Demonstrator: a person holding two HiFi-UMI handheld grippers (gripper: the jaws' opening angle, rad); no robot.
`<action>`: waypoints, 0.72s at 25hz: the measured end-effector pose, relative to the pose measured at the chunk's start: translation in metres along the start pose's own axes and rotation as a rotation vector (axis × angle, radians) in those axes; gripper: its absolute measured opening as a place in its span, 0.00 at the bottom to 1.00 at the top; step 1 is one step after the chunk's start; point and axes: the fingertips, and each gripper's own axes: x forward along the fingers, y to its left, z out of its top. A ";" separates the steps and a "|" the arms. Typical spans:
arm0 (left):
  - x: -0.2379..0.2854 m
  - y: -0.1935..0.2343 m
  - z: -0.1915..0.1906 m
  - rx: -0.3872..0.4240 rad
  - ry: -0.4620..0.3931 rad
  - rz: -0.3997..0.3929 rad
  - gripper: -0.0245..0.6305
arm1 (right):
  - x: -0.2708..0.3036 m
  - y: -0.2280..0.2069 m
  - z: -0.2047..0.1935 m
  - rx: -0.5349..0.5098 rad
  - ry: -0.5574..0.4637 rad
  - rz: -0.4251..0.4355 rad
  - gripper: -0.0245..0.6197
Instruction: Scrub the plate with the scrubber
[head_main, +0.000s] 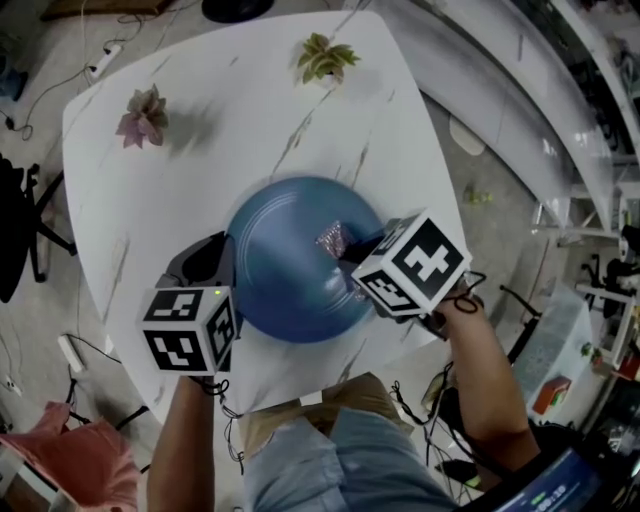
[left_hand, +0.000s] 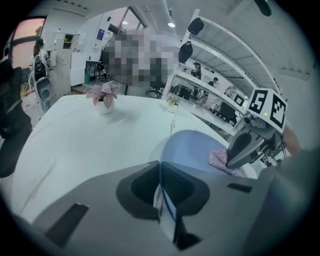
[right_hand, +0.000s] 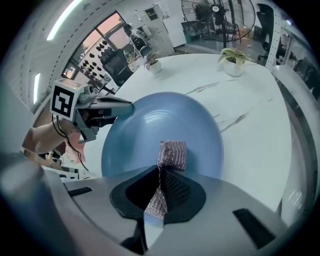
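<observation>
A round blue plate (head_main: 295, 255) lies on the white marble table (head_main: 210, 140). My left gripper (head_main: 222, 262) is shut on the plate's left rim (left_hand: 165, 165), which runs between its jaws in the left gripper view. My right gripper (head_main: 350, 250) is shut on a silvery pink mesh scrubber (right_hand: 172, 154). The scrubber (head_main: 331, 238) rests on the plate's inner face (right_hand: 150, 125), right of centre. In the left gripper view the scrubber (left_hand: 219, 160) shows under the right gripper's dark fingers (left_hand: 240, 147).
Two small potted plants stand at the table's far side: a pinkish one (head_main: 143, 115) at the left, a green one (head_main: 325, 58) at the right. A person's legs (head_main: 330, 455) are at the near table edge. Cables and chairs surround the table on the floor.
</observation>
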 end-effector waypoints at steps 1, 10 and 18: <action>0.000 0.000 0.000 -0.002 0.000 0.000 0.06 | -0.001 -0.004 0.003 -0.001 0.000 -0.002 0.10; 0.001 -0.001 0.000 -0.013 0.004 -0.002 0.06 | 0.002 -0.017 0.038 -0.035 0.019 0.033 0.10; 0.001 -0.002 0.000 -0.028 0.013 -0.010 0.06 | 0.014 0.000 0.070 -0.136 0.059 0.079 0.10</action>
